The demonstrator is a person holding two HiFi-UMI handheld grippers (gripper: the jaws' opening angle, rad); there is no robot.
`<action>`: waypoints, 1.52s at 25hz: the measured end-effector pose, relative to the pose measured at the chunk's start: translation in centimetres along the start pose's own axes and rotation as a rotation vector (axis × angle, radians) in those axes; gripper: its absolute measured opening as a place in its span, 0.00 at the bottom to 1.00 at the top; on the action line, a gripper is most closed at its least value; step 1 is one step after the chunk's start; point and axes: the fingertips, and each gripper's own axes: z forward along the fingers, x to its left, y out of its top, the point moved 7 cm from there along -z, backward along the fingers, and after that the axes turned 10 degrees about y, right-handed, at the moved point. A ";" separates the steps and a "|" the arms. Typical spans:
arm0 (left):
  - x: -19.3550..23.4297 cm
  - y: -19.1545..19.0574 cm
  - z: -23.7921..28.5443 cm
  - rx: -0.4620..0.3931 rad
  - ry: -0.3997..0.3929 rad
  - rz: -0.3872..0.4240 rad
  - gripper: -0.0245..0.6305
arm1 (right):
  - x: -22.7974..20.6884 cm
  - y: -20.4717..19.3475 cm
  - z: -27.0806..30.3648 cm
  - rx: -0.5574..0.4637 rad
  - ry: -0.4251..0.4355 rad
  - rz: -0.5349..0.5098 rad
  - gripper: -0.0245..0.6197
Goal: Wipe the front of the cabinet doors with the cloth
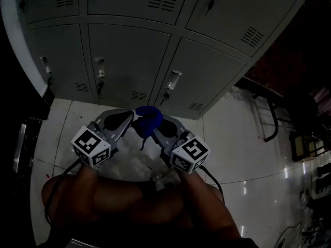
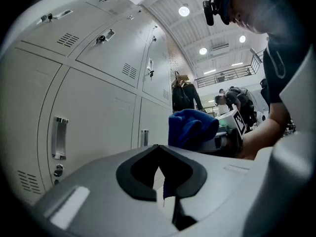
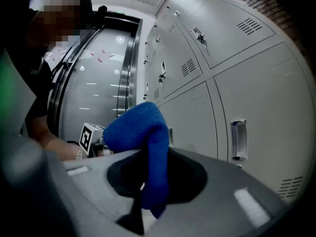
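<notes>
The right gripper (image 1: 146,130) is clamped on the blue cloth (image 1: 149,117), a folded wad bulging past its jaws — likely so fabric, not metal, meets the cabinet doors (image 1: 124,56) just ahead, not yet touched — while the left gripper (image 1: 129,122), jaws together and empty, hangs equally near them.
</notes>
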 end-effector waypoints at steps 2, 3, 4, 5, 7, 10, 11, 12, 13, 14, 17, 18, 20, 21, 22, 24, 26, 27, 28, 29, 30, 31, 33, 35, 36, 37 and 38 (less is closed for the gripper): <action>0.0 0.0 0.0 0.000 0.000 0.002 0.05 | -0.2 0.1 -0.2 0.006 -0.027 -0.008 0.15; 0.1 0.0 0.0 0.000 0.001 0.003 0.05 | -0.3 0.1 -0.3 0.005 -0.040 -0.006 0.15; 0.1 0.0 0.0 0.001 0.002 0.004 0.05 | -0.4 0.2 -0.4 0.003 -0.053 0.000 0.15; 0.2 0.0 0.0 0.001 0.004 0.005 0.05 | -0.6 0.2 -0.5 0.001 -0.067 0.006 0.15; 0.4 0.1 0.0 -0.001 0.008 0.005 0.05 | -1.2 0.5 -0.7 -0.001 -0.098 0.011 0.15; 0.6 0.2 0.0 -0.007 0.010 0.004 0.05 | -2.3 1.3 -1.3 -0.004 -0.149 0.019 0.15; 0.7 0.2 0.0 -0.008 0.011 0.005 0.05 | -2.8 1.8 -1.5 -0.004 -0.167 0.020 0.15; 0.8 0.3 0.0 -0.011 0.011 0.006 0.05 | -3.2 2.4 -1.7 0.000 -0.187 0.014 0.15; 0.8 0.3 0.0 -0.014 0.011 0.004 0.05 | -3.7 3.0 -1.9 0.007 -0.207 0.000 0.15; 0.8 0.4 0.1 -0.017 0.010 0.001 0.05 | -4.2 3.8 -2.1 0.012 -0.226 -0.014 0.15; 0.9 0.5 0.2 -0.023 0.006 -0.005 0.05 | -5.6 6.0 -2.4 0.003 -0.266 -0.017 0.15; 0.9 0.5 0.2 -0.024 0.006 -0.006 0.05 | -6.1 6.7 -2.4 0.002 -0.275 -0.018 0.15; 1.0 0.5 0.3 -0.024 0.008 -0.009 0.05 | -6.9 7.8 -2.1 0.009 -0.290 -0.030 0.15; 1.0 0.5 0.3 -0.024 0.008 -0.012 0.05 | -7.2 8.3 -1.9 0.011 -0.295 -0.034 0.15; 1.0 0.4 0.3 -0.022 0.008 -0.013 0.05 | -7.6 8.8 -1.7 0.012 -0.298 -0.039 0.15; 1.1 0.3 0.4 -0.019 0.007 -0.013 0.05 | -8.4 9.8 -1.0 0.012 -0.309 -0.055 0.15; 1.1 0.3 0.4 -0.018 0.008 -0.014 0.05 | -9.4 10.7 -0.4 -0.001 -0.329 -0.066 0.15; 1.1 0.3 0.3 -0.019 0.008 -0.016 0.05 | -9.9 11.1 -0.1 -0.014 -0.338 -0.061 0.15; 1.2 0.3 0.3 -0.019 0.009 -0.018 0.05 | -10.4 11.5 0.1 -0.028 -0.345 -0.053 0.15; 1.2 0.3 0.3 -0.019 0.009 -0.020 0.05 | -11.0 11.9 0.3 -0.041 -0.350 -0.046 0.15; 1.1 0.3 0.3 -0.019 0.008 -0.022 0.05 | -11.5 12.2 0.5 -0.049 -0.357 -0.043 0.15; 1.1 0.3 0.3 -0.019 0.007 -0.023 0.05 | -12.1 12.5 0.7 -0.055 -0.364 -0.042 0.15; 1.1 0.3 0.4 -0.020 0.005 -0.025 0.05 | -13.1 12.9 0.9 -0.061 -0.375 -0.037 0.15; 1.2 0.3 0.4 -0.020 0.006 -0.028 0.05 | -14.1 13.0 1.0 -0.066 -0.384 -0.024 0.15; 1.2 0.3 0.4 -0.020 0.006 -0.029 0.05 | -14.5 13.0 1.0 -0.070 -0.390 -0.020 0.15; 1.3 0.3 0.4 -0.021 0.005 -0.030 0.05 | -14.8 13.1 0.9 -0.076 -0.396 -0.015 0.15; 1.3 0.3 0.4 -0.022 0.005 -0.030 0.05 | -15.1 13.1 0.8 -0.083 -0.400 -0.011 0.15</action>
